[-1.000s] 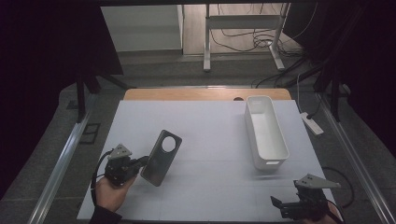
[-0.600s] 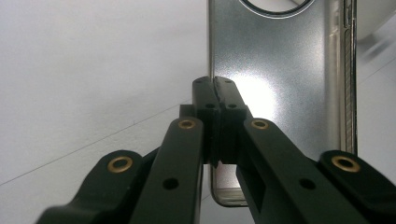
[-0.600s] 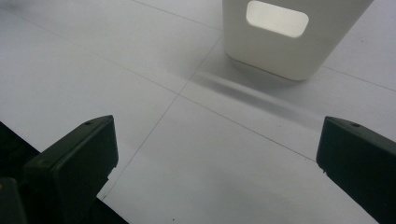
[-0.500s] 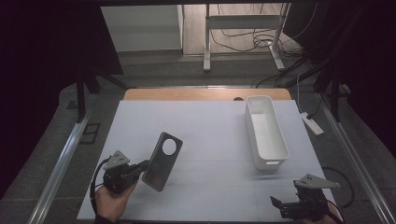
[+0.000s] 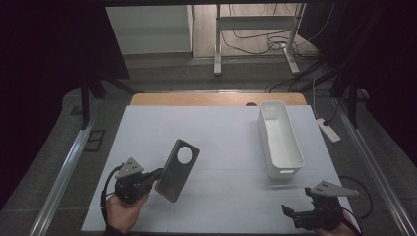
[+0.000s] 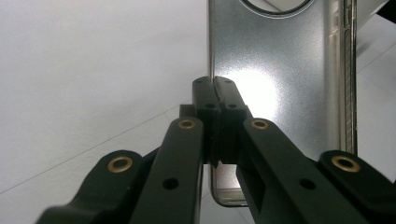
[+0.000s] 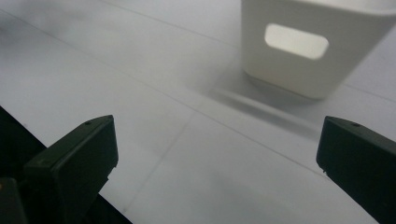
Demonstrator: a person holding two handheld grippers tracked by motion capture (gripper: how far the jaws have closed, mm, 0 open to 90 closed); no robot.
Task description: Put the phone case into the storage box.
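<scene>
A grey phone case with a round camera cutout hangs tilted above the white table at the near left. My left gripper is shut on the case's near edge, held by a hand at the table's front. In the left gripper view the jaws pinch the thin left edge of the case, the gripper pressed together on it. My right gripper rests at the near right corner, open, nothing between its jaws. In the right gripper view the gripper stands wide apart over bare table.
A long white bin stands at the right of the table, empty inside; its near end with a handle slot faces the right gripper. A wooden strip runs along the far edge. Metal rails flank both sides.
The left hand and the phone case have shifted slightly toward the near edge, with the case still tilted off the table. The right gripper has stayed in place.
</scene>
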